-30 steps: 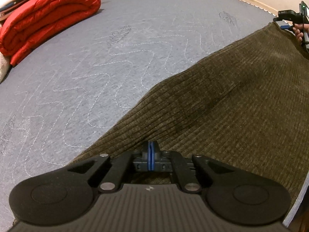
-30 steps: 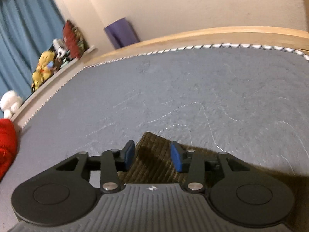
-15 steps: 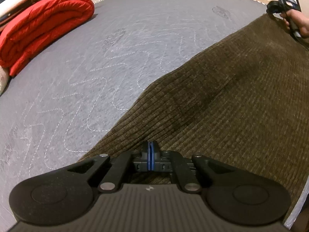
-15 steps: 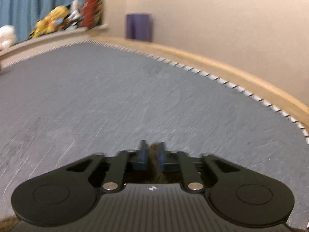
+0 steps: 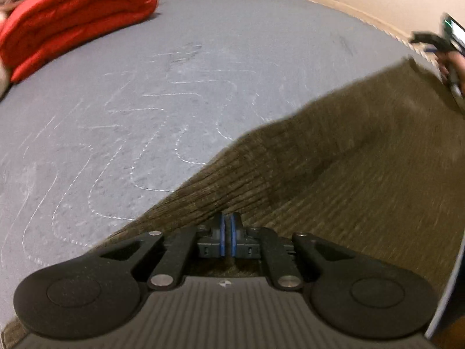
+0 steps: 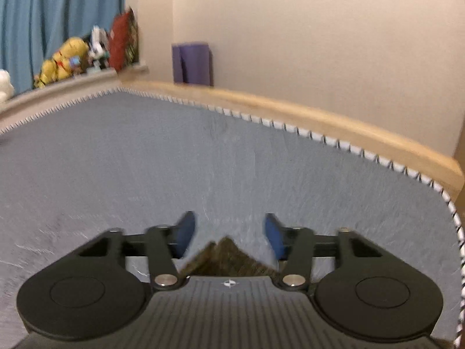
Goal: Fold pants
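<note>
Brown corduroy pants (image 5: 348, 168) lie spread over the grey quilted mattress (image 5: 145, 101). My left gripper (image 5: 226, 232) is shut on the near edge of the pants, which rises in a small ridge at the pads. My right gripper (image 6: 229, 232) is open, its blue pads wide apart, and a corner of the pants (image 6: 226, 258) lies loose below them. In the left wrist view the right gripper (image 5: 436, 43) shows at the far right corner of the pants.
A folded red blanket (image 5: 72, 20) lies at the far left of the mattress. A wooden bed frame (image 6: 319, 122) edges the mattress. Stuffed toys (image 6: 64, 61) sit on a ledge by a blue curtain. A purple object (image 6: 191, 64) stands against the wall.
My right gripper closed on the pants corner, then opened and let it go. The left gripper stayed shut on the pants and its view shifted slightly.
</note>
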`<state>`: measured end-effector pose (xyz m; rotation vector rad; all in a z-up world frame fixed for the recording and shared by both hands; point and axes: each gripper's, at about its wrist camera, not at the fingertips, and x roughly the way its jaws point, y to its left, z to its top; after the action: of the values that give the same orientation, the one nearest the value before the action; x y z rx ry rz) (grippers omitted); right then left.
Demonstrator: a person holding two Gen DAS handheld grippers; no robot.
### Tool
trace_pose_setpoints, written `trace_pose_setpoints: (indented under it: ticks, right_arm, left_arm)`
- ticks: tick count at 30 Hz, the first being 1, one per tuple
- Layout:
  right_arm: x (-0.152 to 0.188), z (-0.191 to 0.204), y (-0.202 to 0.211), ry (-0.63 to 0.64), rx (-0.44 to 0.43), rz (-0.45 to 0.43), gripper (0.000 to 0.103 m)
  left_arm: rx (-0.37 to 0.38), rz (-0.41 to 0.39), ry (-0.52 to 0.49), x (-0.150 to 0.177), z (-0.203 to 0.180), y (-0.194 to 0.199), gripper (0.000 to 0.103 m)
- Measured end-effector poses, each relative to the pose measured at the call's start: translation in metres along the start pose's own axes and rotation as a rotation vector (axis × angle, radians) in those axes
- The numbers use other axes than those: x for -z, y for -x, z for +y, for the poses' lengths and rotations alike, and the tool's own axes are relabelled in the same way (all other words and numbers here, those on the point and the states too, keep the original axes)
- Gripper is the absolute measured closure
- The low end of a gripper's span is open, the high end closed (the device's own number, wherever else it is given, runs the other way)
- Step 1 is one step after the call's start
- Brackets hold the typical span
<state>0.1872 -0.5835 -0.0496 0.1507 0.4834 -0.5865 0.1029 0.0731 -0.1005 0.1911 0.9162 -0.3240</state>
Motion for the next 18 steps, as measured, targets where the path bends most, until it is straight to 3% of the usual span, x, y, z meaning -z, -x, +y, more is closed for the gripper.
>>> trace_pose_setpoints:
  ticks: [5,8,10,14,18]
  right_arm:
    - [-0.019,-0.016,0.051,-0.018,-0.119,-0.054,0.038]
    - [-0.027,-0.040,0.079,-0.090,-0.189,-0.033,0.037]
    - [-0.030,-0.060,0.099,-0.136,-0.235,-0.015,0.036]
    - [-0.019,-0.108,0.141,-0.217,-0.293,0.004,0.034]
    - [0.009,-0.157,0.159,-0.375,-0.272,0.072,0.034]
  left_arm:
    - [-0.016,-0.074,-0.009,-0.006,-0.017,0.035,0.092]
    - [-0.035,-0.095,-0.001,-0.007,-0.028,0.056,0.081]
    - [-0.042,-0.123,0.027,-0.010,-0.034,0.072,0.079]
    - [0.027,-0.217,0.070,-0.019,-0.050,0.103,0.074]
    - [0.048,-0.282,0.031,-0.021,-0.080,0.122,0.069]
